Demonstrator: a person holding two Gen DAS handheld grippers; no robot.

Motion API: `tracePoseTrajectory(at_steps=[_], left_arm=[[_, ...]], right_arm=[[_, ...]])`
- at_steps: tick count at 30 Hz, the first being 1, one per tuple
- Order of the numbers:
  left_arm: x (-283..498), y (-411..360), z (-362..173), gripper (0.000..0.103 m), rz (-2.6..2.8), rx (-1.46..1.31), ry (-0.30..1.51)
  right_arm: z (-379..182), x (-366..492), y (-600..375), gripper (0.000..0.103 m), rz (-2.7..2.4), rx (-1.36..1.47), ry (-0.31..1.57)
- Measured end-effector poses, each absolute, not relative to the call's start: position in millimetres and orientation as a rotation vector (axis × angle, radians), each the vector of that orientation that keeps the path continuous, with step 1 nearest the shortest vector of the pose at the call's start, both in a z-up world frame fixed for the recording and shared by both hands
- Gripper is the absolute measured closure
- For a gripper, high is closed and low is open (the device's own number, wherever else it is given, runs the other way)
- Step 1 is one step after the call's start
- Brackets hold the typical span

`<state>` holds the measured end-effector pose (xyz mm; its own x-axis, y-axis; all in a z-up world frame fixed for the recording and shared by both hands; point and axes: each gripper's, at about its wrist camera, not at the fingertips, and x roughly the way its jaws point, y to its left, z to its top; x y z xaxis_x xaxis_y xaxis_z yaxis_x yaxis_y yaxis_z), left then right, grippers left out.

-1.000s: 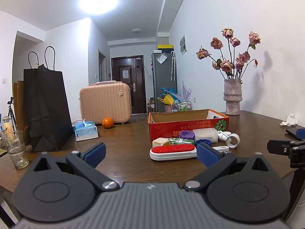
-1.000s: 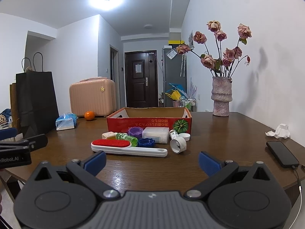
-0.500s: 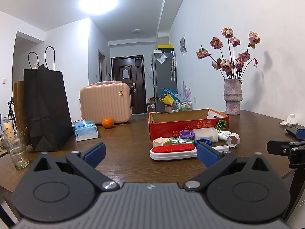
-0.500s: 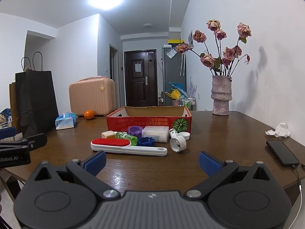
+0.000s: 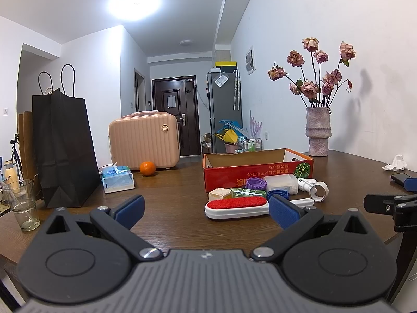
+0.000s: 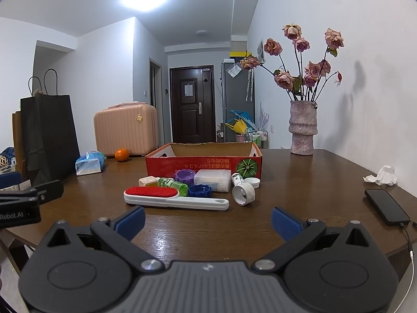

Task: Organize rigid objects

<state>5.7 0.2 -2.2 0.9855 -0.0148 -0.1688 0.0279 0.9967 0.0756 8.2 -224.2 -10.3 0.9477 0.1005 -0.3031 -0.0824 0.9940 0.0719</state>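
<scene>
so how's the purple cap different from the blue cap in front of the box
The purple cap sits nearer the red box; the blue cap lies closer to the grippers, next to the red lint brush. The purple cap looks slightly larger and lighter; the blue cap is darker. Both are round, ridged, open side up, and on the table, outside the box.

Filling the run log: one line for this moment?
left gripper: open | right gripper: open | lint brush, bottles, caps: on table | red box: empty
</scene>
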Motion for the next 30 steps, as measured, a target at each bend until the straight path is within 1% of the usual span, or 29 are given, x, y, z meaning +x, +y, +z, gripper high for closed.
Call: tracePoseTrajectory(at_steps=[30], left_arm=[[6.0, 0.3, -5.4, 0.000, -0.021, 0.082, 0.175]], right_arm=[[-11.7, 11.0, -223.1, 0.000, 0.090, 0.059, 0.324]])
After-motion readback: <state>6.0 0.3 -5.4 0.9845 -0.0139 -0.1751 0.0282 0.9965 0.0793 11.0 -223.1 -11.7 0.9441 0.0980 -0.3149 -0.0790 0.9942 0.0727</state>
